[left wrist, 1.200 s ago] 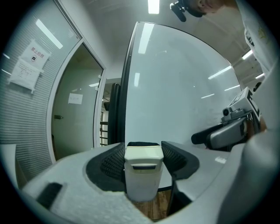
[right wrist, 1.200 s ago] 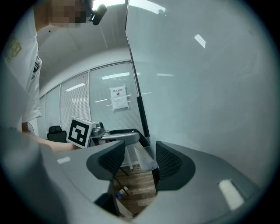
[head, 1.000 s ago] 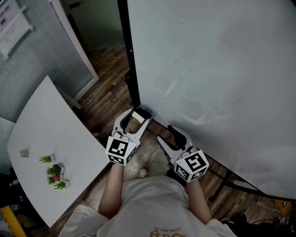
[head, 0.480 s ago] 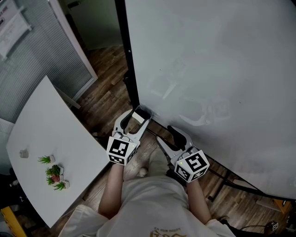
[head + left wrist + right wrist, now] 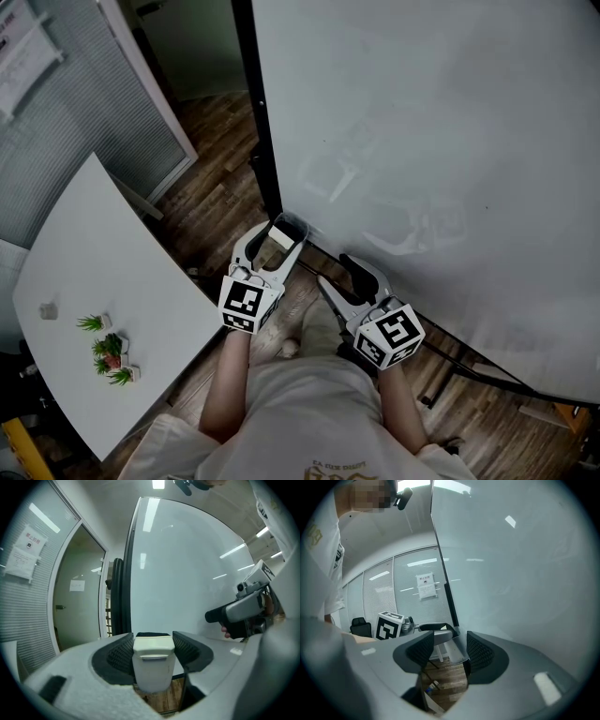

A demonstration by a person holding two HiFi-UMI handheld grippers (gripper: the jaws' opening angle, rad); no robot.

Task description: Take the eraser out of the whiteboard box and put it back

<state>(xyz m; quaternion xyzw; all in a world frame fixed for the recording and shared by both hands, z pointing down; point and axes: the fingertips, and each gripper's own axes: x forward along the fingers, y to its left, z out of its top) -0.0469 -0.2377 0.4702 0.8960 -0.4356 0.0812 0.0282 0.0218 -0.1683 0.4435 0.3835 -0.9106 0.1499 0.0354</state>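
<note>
The white block eraser (image 5: 152,663) sits upright between the dark ribbed pads of my left gripper (image 5: 152,645), which is shut on it. From the head view the eraser (image 5: 279,237) and left gripper (image 5: 277,234) are low beside the whiteboard's (image 5: 422,141) bottom-left corner, just right of its black post (image 5: 257,122). My right gripper (image 5: 339,278) is to the right, near the board's lower edge, open. Only floor and far things show between its pads in the right gripper view (image 5: 449,651). I cannot make out the whiteboard box for sure.
A white table (image 5: 84,272) with small potted plants (image 5: 109,351) stands at the left, over wooden floor (image 5: 211,202). A blind-covered glass partition (image 5: 66,141) and a doorway lie beyond. The whiteboard's stand legs (image 5: 469,370) run along the floor at the right.
</note>
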